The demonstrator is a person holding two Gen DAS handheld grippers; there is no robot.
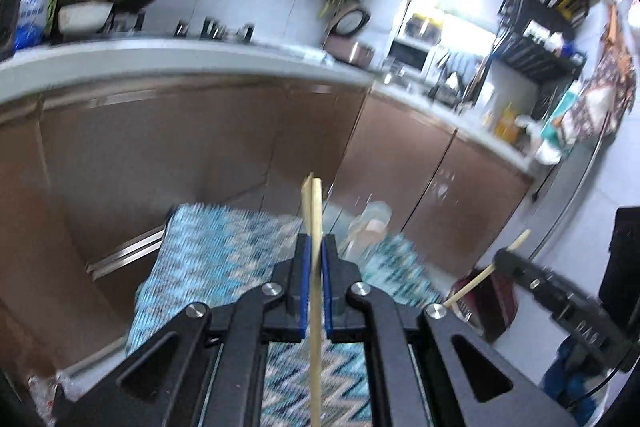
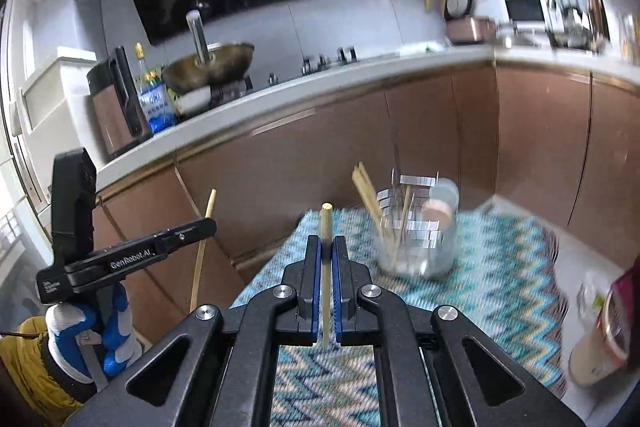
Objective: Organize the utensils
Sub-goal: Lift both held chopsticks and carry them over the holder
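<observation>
The left tongs (image 1: 316,255) are clenched on a wooden chopstick (image 1: 316,211) that stands up between the blue pads, over the near part of the zigzag cloth (image 1: 208,251). The right tongs (image 2: 327,259) are clamped on a second chopstick (image 2: 326,223), nearer the camera than the clear glass jar (image 2: 416,247). The jar stands on that cloth (the cloth covers the surface) with more chopsticks (image 2: 370,199) leaning inside it, blurred.
</observation>
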